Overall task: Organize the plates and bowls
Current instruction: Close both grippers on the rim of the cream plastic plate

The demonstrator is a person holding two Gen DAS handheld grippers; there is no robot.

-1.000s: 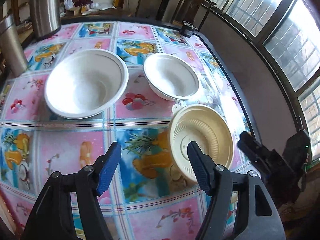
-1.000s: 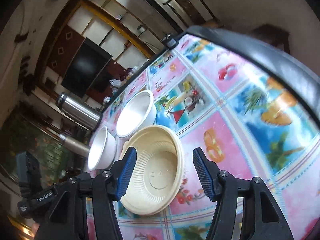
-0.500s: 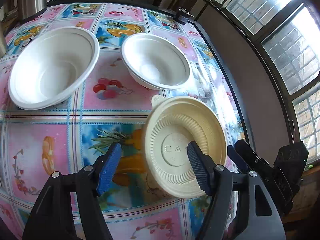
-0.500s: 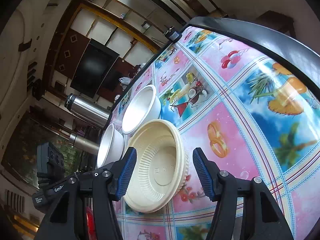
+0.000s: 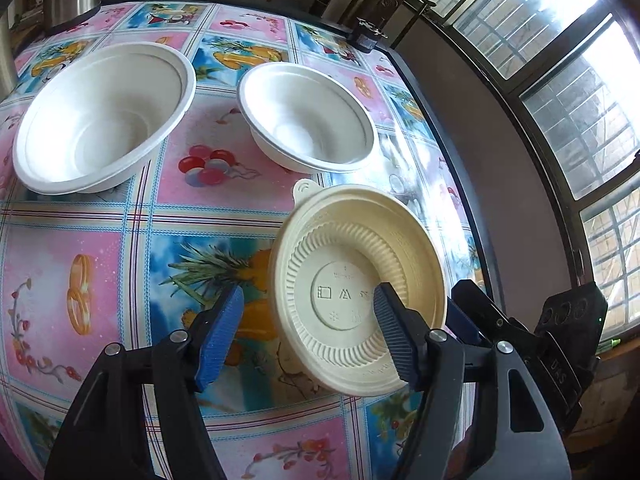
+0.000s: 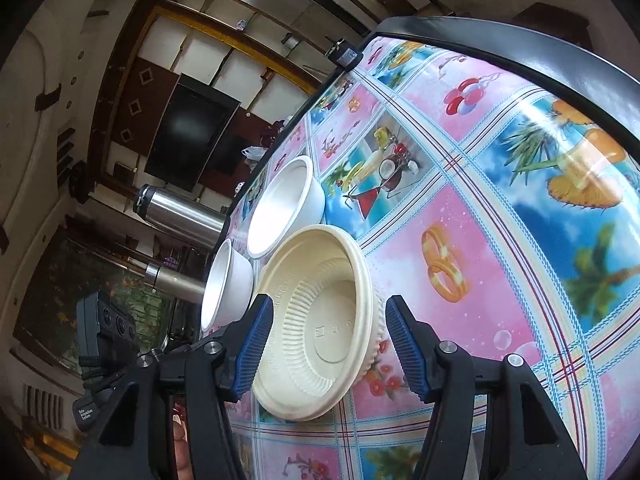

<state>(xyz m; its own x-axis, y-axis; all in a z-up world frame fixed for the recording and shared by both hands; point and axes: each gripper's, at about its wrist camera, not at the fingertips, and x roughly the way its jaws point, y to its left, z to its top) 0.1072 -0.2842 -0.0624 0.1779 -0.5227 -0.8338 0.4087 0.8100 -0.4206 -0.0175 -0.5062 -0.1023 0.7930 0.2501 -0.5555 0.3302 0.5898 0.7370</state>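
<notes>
Left wrist view looks down on a cream ribbed bowl [image 5: 352,292] standing near the table [image 5: 80,272] edge on the window side, with a large white bowl [image 5: 104,116] and a smaller white bowl [image 5: 308,120] farther back, each apart from the others. The step in hand looks like the pickup of the cream bowl, presumably so it can be nested with the white ones. The left tool [image 5: 308,328] has its fingers wide apart, one over the bare tablecloth and the other over the bowl's inside; nothing is clamped. From the right wrist view the right tool [image 6: 324,344] is likewise spread, one finger inside the cream bowl [image 6: 316,332] near its wall and the other outside the rim, so it brackets the wall without pinching it. Both tools are angled downward toward the bowl from the near side, the right one rolled steeply so the table appears tilted. Next, I judge, the right tool must close on that wall, squarely enough that the light bowl does not tip or skid when lifted.
</notes>
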